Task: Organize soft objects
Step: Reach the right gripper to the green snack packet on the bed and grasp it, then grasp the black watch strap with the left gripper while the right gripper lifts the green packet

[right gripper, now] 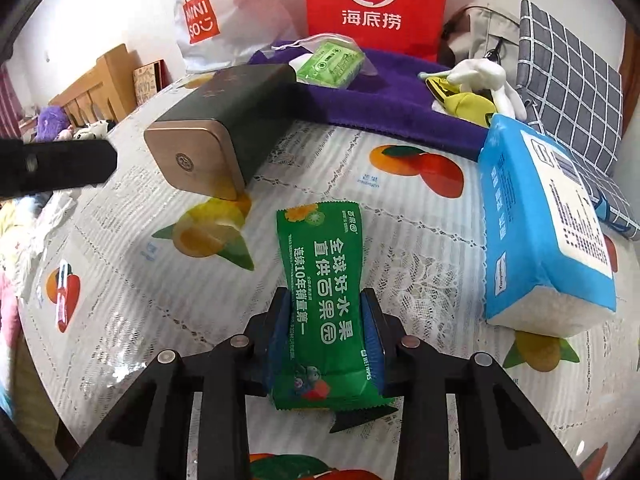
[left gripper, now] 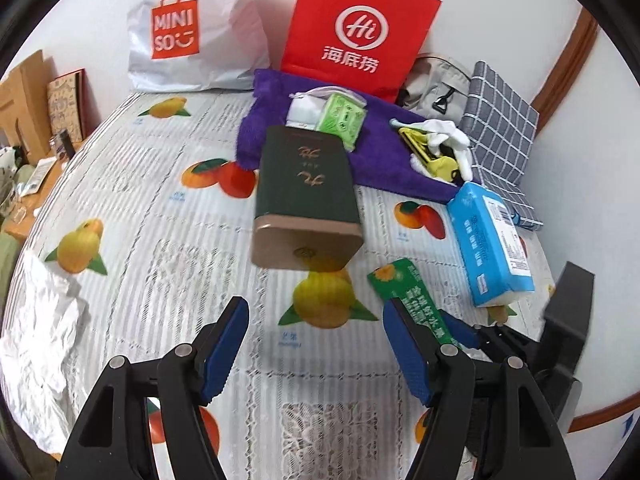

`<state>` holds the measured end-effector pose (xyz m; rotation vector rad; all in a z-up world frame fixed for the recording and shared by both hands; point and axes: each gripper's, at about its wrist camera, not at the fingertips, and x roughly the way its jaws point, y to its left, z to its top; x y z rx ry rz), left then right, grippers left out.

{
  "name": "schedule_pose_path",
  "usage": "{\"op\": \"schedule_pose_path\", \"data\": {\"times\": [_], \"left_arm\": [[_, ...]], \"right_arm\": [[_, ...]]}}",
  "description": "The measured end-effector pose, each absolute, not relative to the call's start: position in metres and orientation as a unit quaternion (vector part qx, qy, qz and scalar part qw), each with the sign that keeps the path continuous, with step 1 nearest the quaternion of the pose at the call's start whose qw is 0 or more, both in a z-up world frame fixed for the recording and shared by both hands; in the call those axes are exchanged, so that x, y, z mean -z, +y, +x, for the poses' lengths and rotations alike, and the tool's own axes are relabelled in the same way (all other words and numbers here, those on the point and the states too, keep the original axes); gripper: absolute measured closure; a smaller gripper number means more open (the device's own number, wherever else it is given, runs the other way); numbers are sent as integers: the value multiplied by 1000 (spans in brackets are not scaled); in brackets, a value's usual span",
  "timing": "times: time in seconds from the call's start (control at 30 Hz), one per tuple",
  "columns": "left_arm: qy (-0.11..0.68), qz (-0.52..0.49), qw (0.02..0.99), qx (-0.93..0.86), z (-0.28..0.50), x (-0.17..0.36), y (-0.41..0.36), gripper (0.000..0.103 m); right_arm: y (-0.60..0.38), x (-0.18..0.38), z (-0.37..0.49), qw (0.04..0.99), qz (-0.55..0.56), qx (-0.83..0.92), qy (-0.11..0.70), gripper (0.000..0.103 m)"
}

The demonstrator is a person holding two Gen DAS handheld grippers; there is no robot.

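**A:** so where was the green wet-wipes packet [right gripper: 324, 300] at that point?

**B:** pinched in the right gripper [right gripper: 326, 340], jaws closed on its lower half, blue pads on both long sides. The packet stuck out forward over the fruit-print tablecloth [right gripper: 132, 300] on the desk. From the left wrist view you could see the same packet [left gripper: 404, 292] poking out past the left gripper's right finger.

**A:** and the left gripper?

**B:** left gripper [left gripper: 316, 356] had its jaws spread wide, nothing between them, just hovering over the cloth.

**A:** what else was around?

**B:** blue tissue pack [right gripper: 540, 232] lying just right of the packet, and a dark green tin [right gripper: 224, 120] with a gold-coloured end on its side to the left. Behind those, a purple towel [right gripper: 400, 108] with a green cassette-print pouch [right gripper: 332, 64] on it, and a white-and-yellow plush [right gripper: 476, 84] at the towel's right edge. Grey checked cushion [right gripper: 568, 80] at the far right. At the very back, a red Haidilao paper bag [right gripper: 376, 4] and a white Miniso bag [right gripper: 208, 16] stood against the wall.
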<state>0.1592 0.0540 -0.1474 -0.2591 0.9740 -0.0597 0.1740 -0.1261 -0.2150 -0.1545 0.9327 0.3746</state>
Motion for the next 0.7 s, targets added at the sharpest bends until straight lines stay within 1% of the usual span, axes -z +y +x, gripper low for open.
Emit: {"op": "schedule_pose_path", "data": {"times": [0.07, 0.43, 0.7], "left_arm": [[469, -127, 874, 23, 157, 149, 56, 35], [491, -116, 863, -1, 157, 165, 42, 35], [492, -89, 866, 18, 155, 170, 12, 35]], "right_arm": [[-128, 212, 171, 875, -67, -186, 442, 73], [-166, 181, 156, 890, 1, -191, 414, 73], [-196, 182, 136, 892, -12, -160, 422, 73]]}}
